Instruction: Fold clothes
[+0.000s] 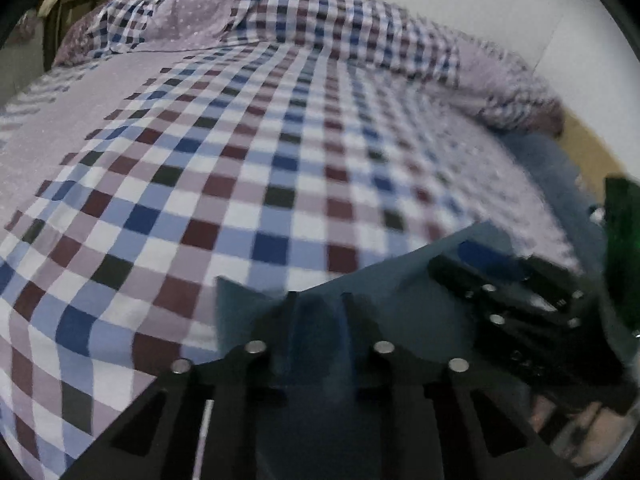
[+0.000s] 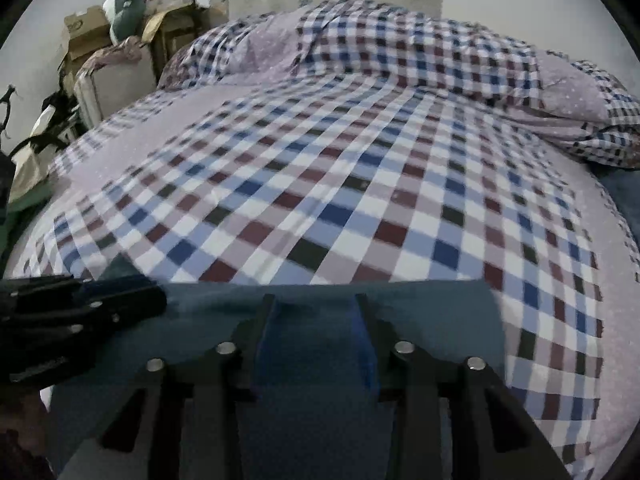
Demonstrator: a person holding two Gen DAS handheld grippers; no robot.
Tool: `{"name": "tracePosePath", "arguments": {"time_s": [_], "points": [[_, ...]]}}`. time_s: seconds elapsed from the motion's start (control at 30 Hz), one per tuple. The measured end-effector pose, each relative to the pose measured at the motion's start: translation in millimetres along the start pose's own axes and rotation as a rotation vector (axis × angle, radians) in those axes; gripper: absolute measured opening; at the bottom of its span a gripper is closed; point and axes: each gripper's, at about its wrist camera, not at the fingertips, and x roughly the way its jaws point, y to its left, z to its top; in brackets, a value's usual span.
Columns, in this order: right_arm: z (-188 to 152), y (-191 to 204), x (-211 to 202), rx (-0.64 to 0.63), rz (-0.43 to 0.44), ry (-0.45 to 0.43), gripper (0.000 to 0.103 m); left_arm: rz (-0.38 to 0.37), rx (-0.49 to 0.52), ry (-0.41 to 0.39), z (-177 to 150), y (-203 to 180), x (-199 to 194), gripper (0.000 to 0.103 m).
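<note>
A dark blue garment (image 2: 432, 320) lies at the near edge of the checked bed, its straight far edge just past my fingertips. In the right wrist view my right gripper (image 2: 316, 300) has its jaws close together, with a raised fold of the blue cloth between its fingers. My left gripper (image 1: 320, 300) is narrower still and pinches the garment (image 1: 400, 280) near a pointed corner. Each gripper shows in the other's view: the right gripper (image 1: 504, 276) lies on the cloth to the right, the left gripper (image 2: 120, 292) to the left.
The checked bedsheet (image 2: 340, 200) covers the whole bed. A bunched checked duvet and pillows (image 2: 420, 48) lie along the far side. Cardboard boxes and bags (image 2: 100, 52) stand beyond the bed's left corner. A wall runs behind.
</note>
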Motion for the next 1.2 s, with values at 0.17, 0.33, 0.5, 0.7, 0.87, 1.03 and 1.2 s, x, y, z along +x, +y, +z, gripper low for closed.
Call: {"name": "tracePosePath", "arguments": {"time_s": [0.17,0.33,0.5,0.7,0.87,1.03,1.2], "points": [[-2.8,-20.5,8.3,0.030,-0.010,0.027,0.044,0.075,0.042,-0.016,-0.5,1.5,5.8,0.002],[-7.0,-39.0,2.3,0.040,-0.009,0.020,0.042,0.104,0.039,-0.027,0.2,9.5,0.3,0.002],[-12.2,-58.6,-9.6,0.082,-0.141,0.012,0.048,0.073,0.004,-0.019,7.0,17.0,-5.6,0.002],[-24.2,-80.2,-41.5,0.155,-0.213,-0.016,0.068,-0.061,-0.106,-0.027,11.0,45.9,-32.9,0.028],[-21.3,-74.4,-73.7,0.192,-0.200,-0.073,0.070,-0.202,-0.233,-0.034,3.1,77.1,-55.5,0.047],[-8.6,-54.0,-105.0,0.213,-0.155,-0.149,0.075,-0.351,-0.332,0.044,-12.0,83.6,-59.5,0.048],[-27.9,-19.1,-131.0,0.207,-0.088,-0.176,0.076,-0.443,-0.347,0.112,-17.0,80.3,-47.4,0.050]]}}
